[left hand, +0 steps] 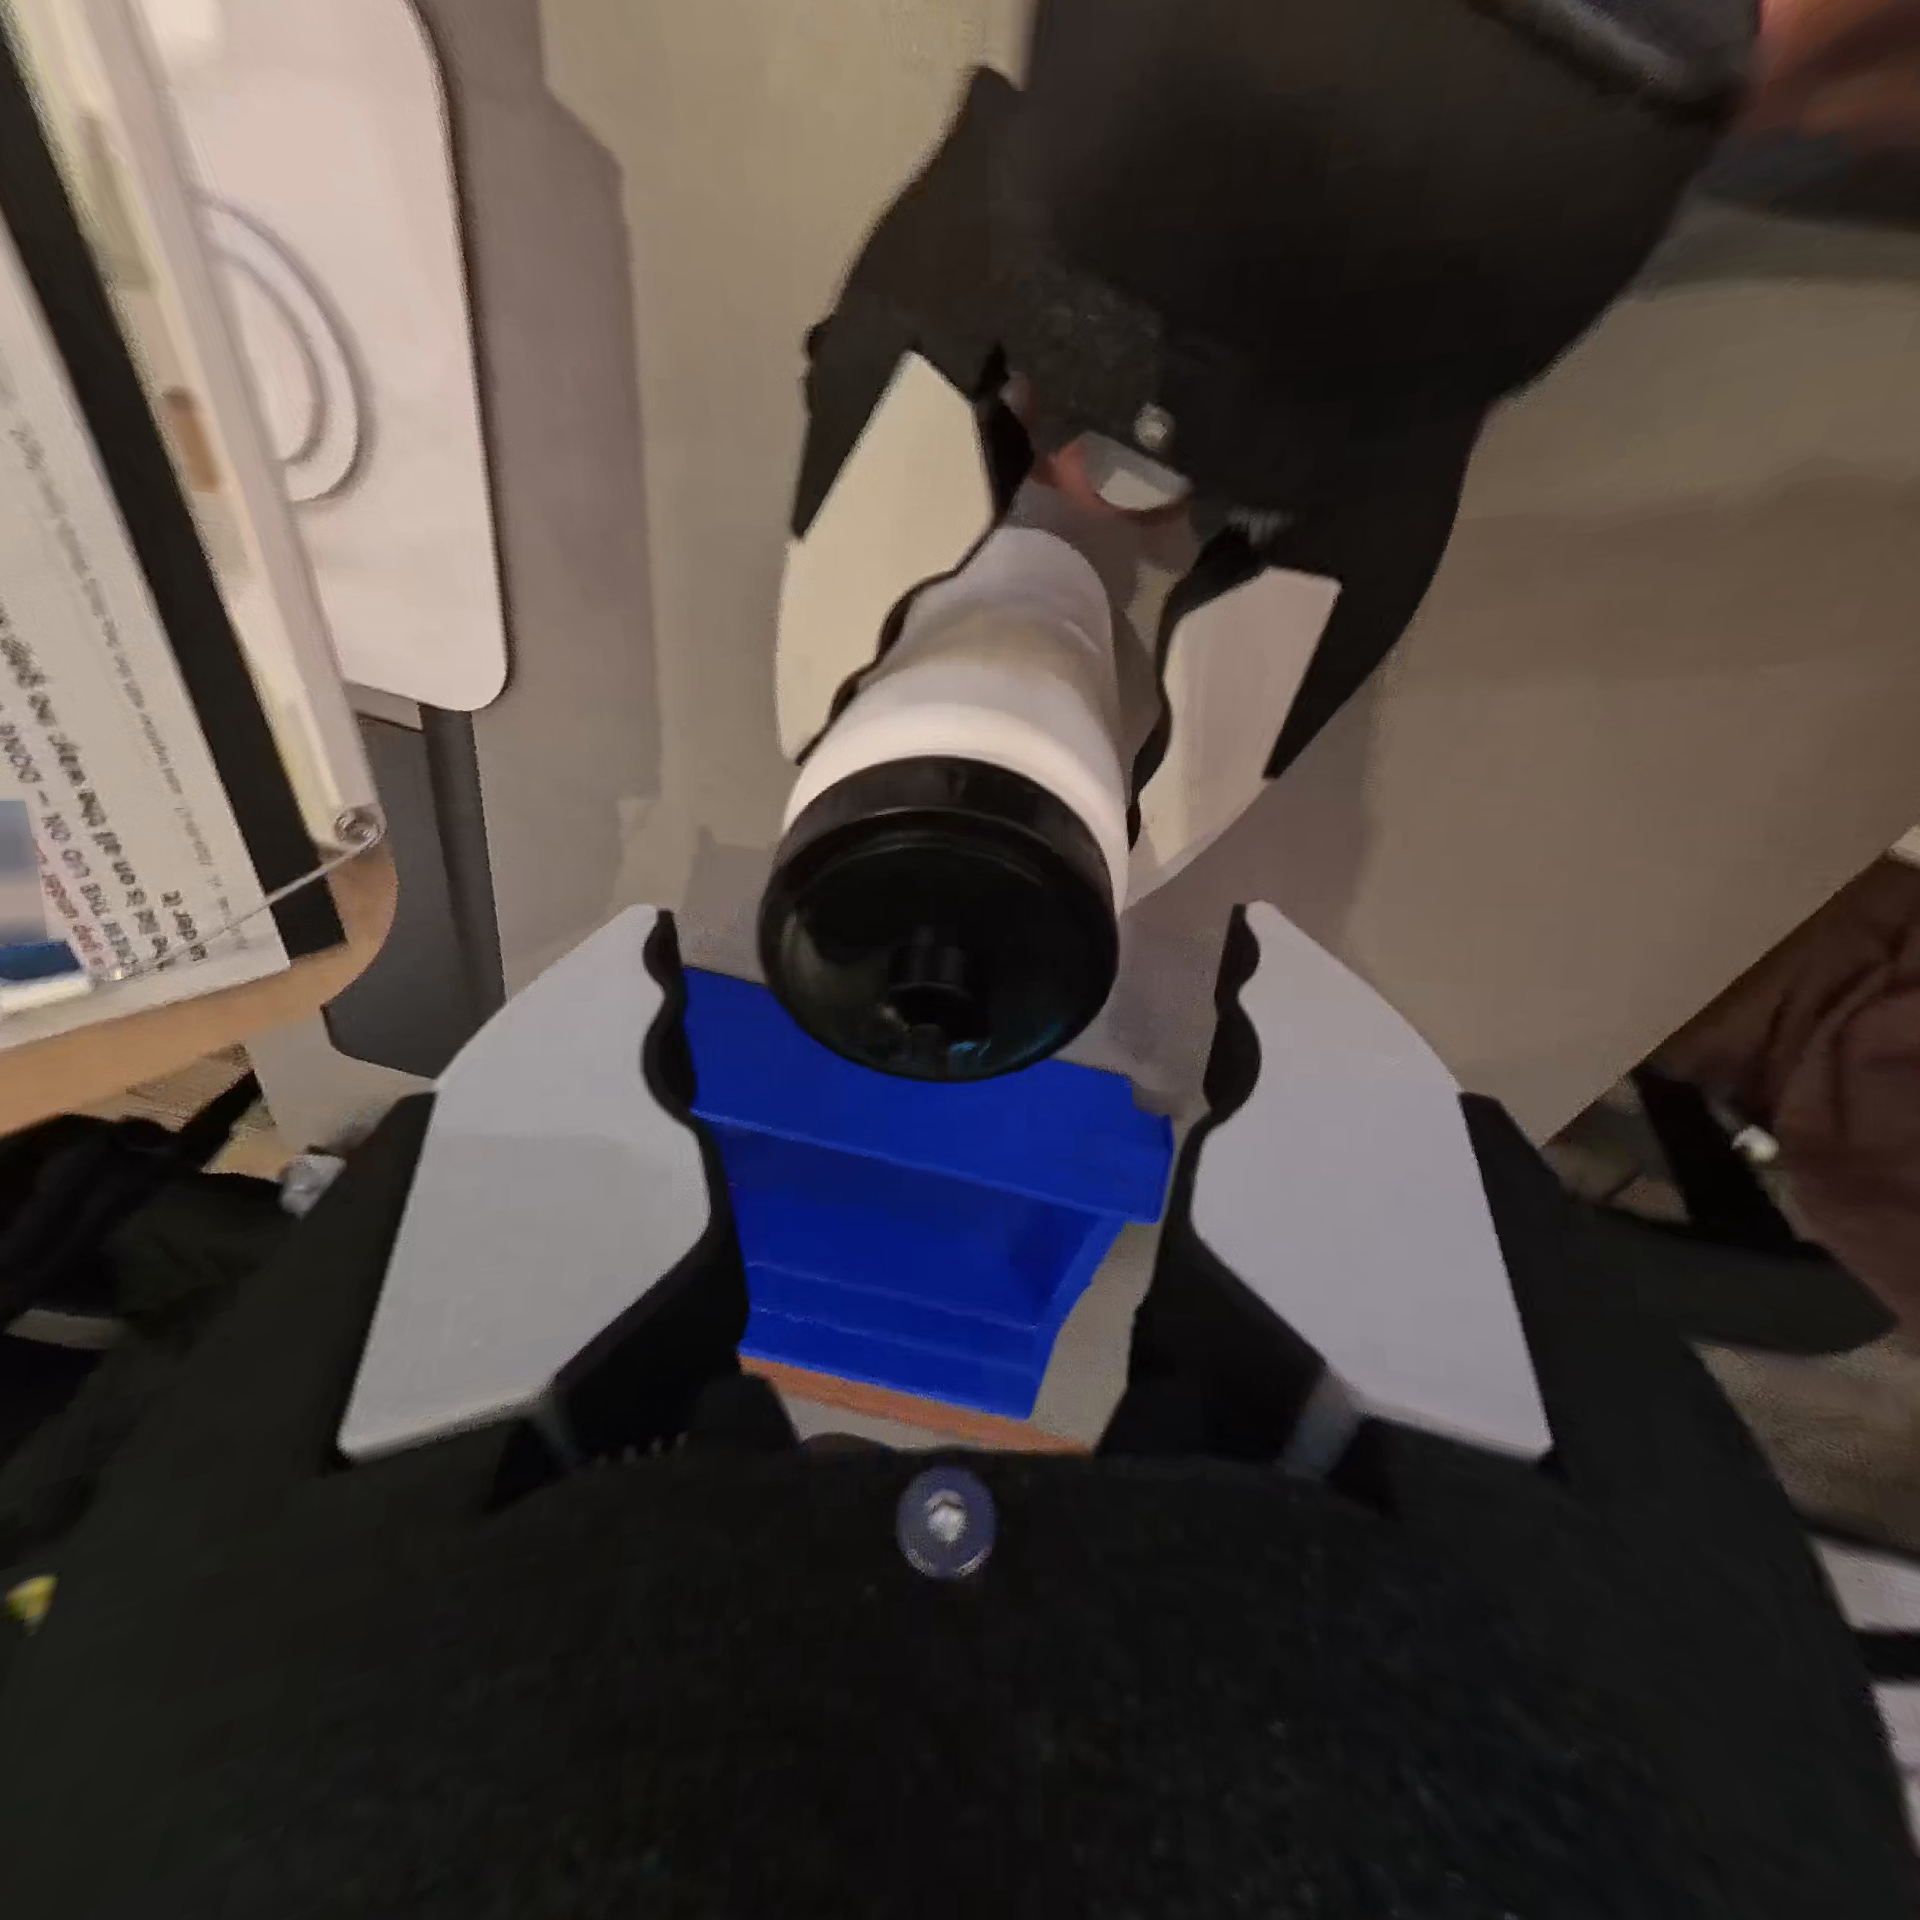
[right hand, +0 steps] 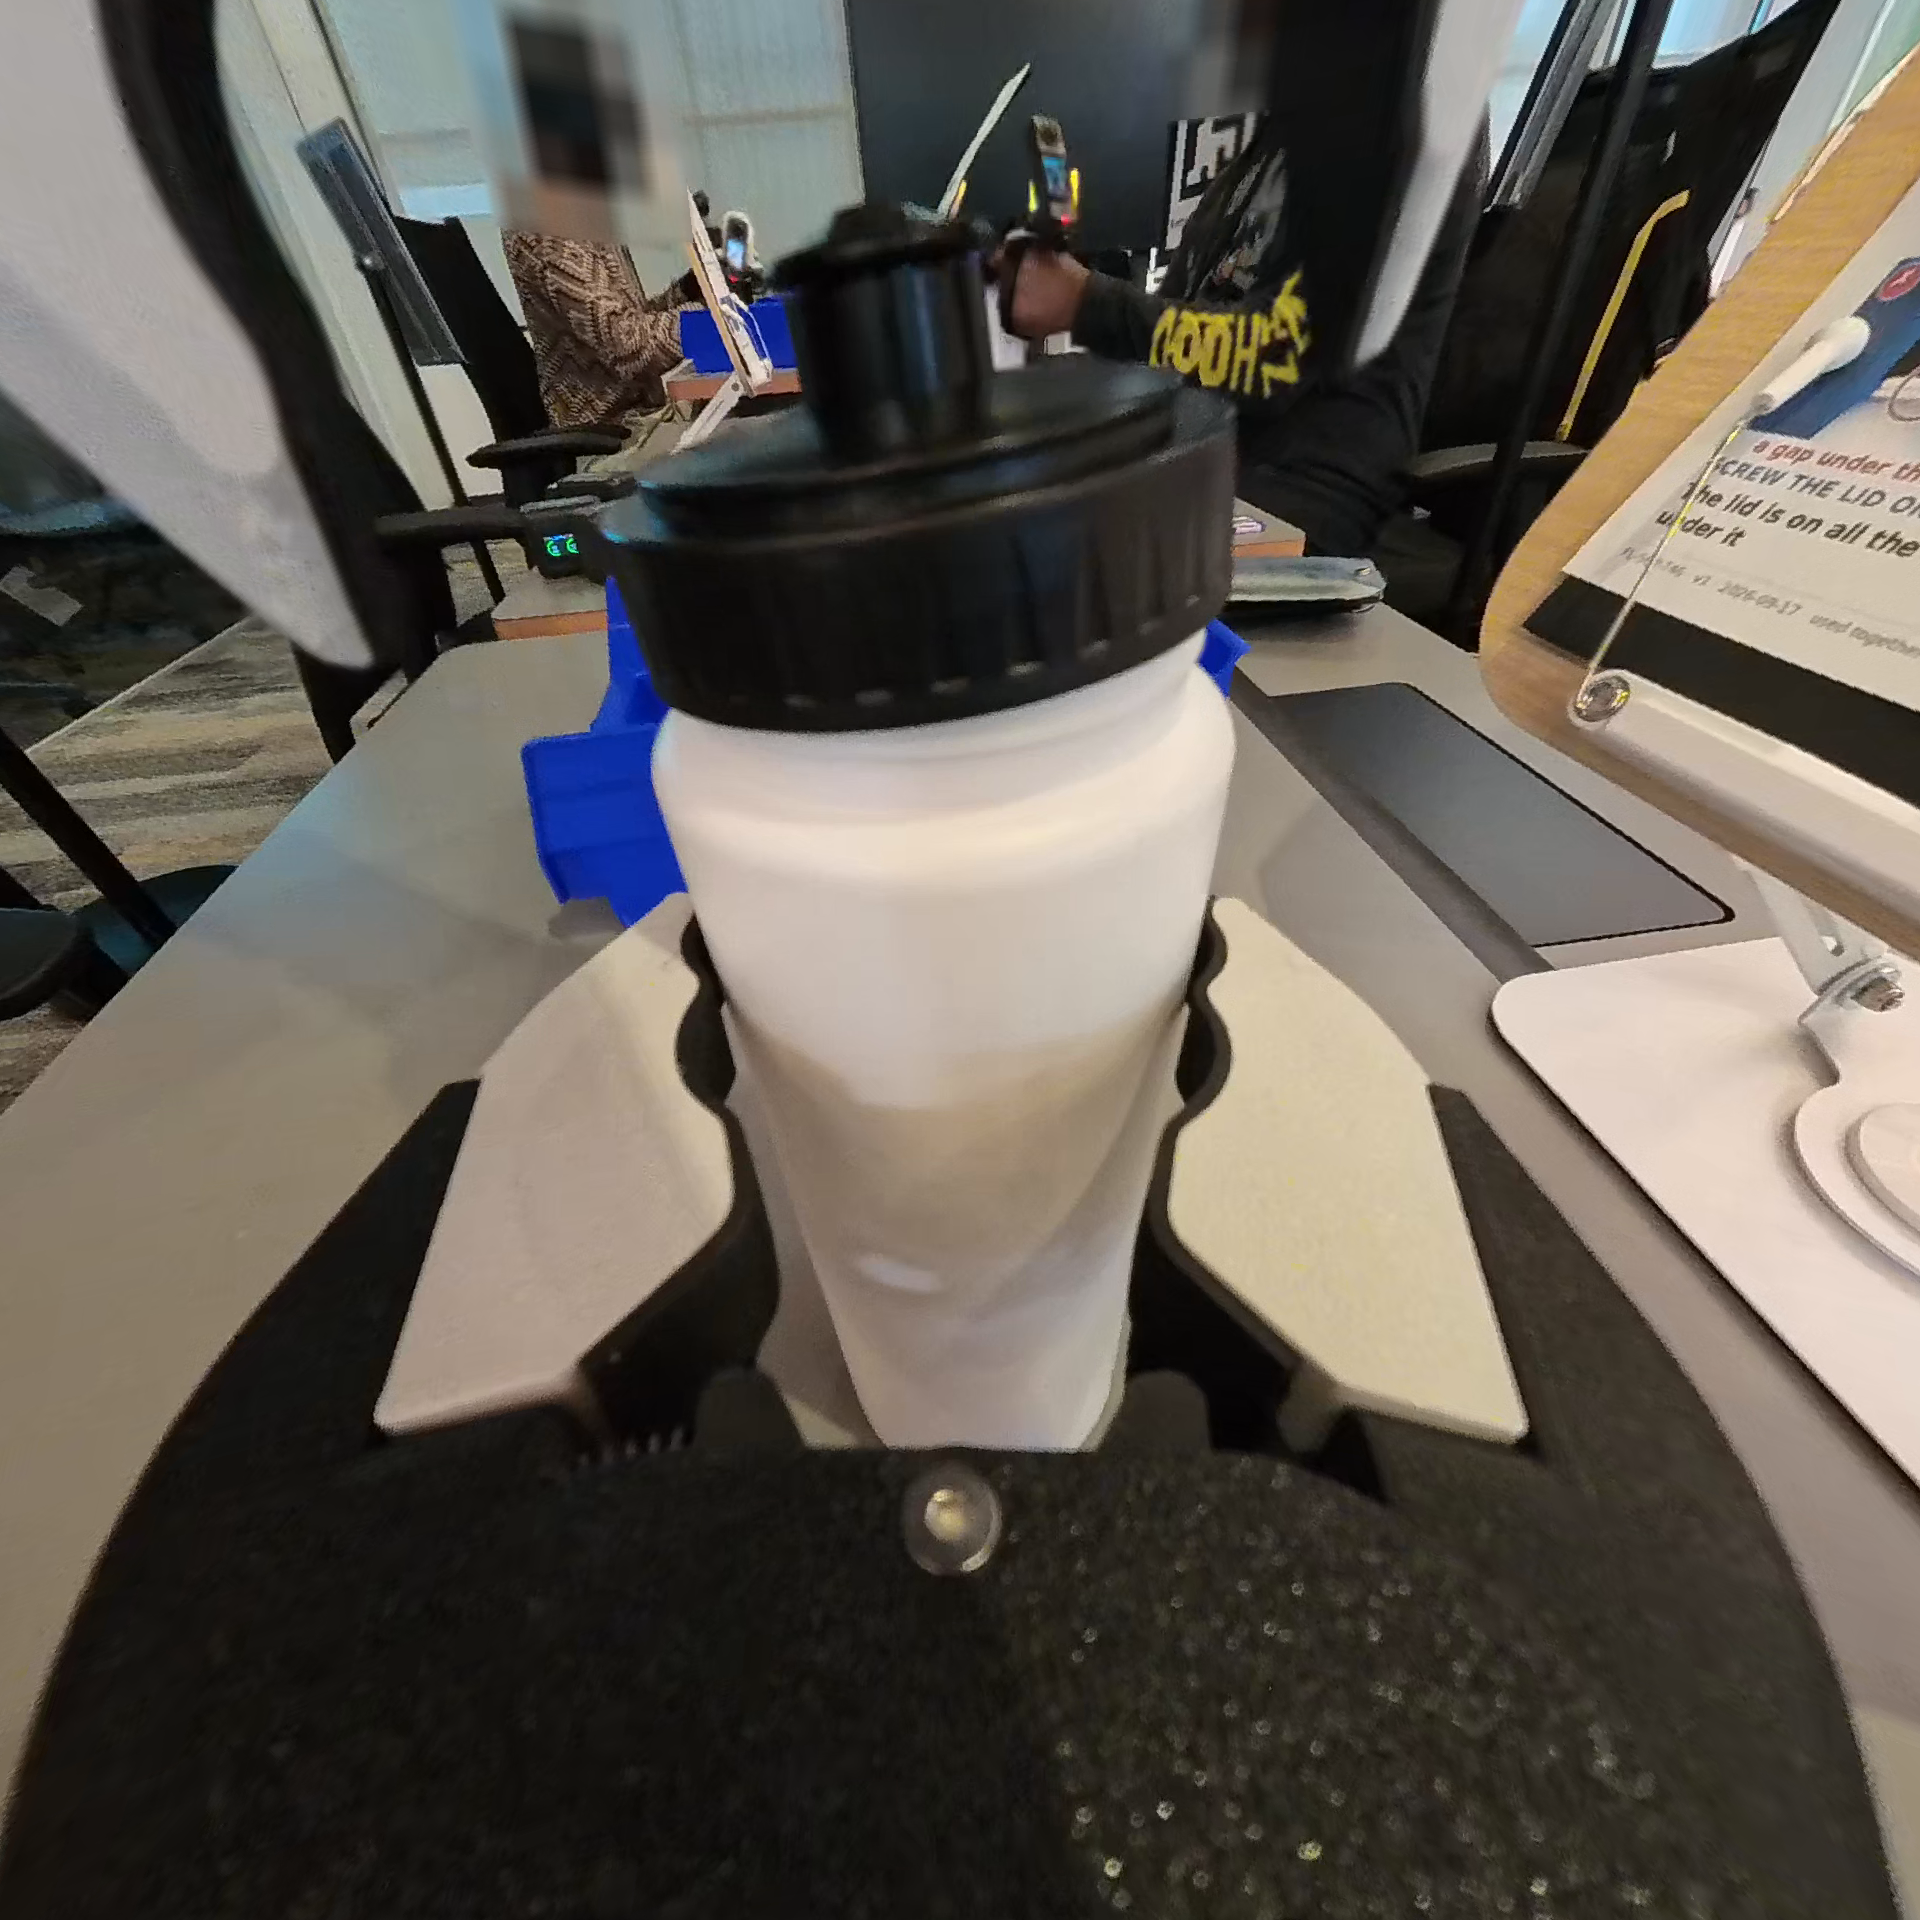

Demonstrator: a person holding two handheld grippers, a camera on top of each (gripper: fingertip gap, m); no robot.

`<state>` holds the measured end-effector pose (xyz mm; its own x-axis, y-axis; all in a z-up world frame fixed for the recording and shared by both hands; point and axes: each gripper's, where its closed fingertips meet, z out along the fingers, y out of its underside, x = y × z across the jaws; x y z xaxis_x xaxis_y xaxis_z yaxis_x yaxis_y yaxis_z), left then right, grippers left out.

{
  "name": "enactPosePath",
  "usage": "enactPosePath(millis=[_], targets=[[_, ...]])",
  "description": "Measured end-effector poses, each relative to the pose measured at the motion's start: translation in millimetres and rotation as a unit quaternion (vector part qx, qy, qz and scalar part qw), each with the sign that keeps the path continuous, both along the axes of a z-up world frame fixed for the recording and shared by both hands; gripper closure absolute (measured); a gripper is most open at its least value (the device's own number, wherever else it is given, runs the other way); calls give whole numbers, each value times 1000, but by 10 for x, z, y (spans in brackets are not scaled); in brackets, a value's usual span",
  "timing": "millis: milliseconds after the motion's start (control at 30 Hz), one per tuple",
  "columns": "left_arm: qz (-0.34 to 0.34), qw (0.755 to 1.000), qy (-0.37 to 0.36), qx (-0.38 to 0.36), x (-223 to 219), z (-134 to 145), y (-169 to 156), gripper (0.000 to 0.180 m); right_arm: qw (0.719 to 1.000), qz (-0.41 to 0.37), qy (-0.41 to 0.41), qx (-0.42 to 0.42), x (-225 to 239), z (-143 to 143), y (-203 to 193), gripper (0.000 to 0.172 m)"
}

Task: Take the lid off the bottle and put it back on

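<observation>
The white bottle (right hand: 951,935) wears its black screw lid (right hand: 925,582) with a spout on top. My right gripper (right hand: 951,977) is shut on the bottle's body, both pads pressed against its sides. In the left wrist view the bottle (left hand: 997,665) points lid-first at the camera, with the right gripper (left hand: 1023,665) clamped around it behind. My left gripper (left hand: 951,966) is open. Its fingertips (left hand: 665,966) stand on either side of the lid (left hand: 940,914), with a visible gap on each side and no contact.
A blue plastic bin (left hand: 914,1195) sits on the grey table (right hand: 260,987) behind the bottle and also shows in the right wrist view (right hand: 592,800). A wooden stand with a printed sheet (right hand: 1766,520) and its white base (right hand: 1662,1091) are at the right. People sit at desks beyond.
</observation>
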<state>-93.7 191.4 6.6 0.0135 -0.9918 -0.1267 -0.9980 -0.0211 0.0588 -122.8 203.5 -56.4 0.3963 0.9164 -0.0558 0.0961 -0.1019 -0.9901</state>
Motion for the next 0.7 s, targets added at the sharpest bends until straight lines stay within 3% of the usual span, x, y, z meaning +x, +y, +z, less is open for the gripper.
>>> enactPosePath(millis=[100,200,300,433,533,700], targets=[[98,992,-73,14,47,126,100,83,1000,1,-2,0,3,-2,-4,86],[221,966,-132,17,-7,163,156,93,1000,0,-3,-1,2,-4,-2,86],[275,946,-170,-4,-57,103,103,93,1000,-2,-2,-3,-3,-4,6,86],[260,952,-160,5,-177,-57,23,95,1000,-1,-4,-3,0,-5,2,86],[229,960,-159,11,-204,-168,-30,107,1000,-2,-3,-3,-1,-5,4,86],[197,965,-171,13,-197,-119,-30,110,1000,-1,-4,-2,3,-6,1,87]])
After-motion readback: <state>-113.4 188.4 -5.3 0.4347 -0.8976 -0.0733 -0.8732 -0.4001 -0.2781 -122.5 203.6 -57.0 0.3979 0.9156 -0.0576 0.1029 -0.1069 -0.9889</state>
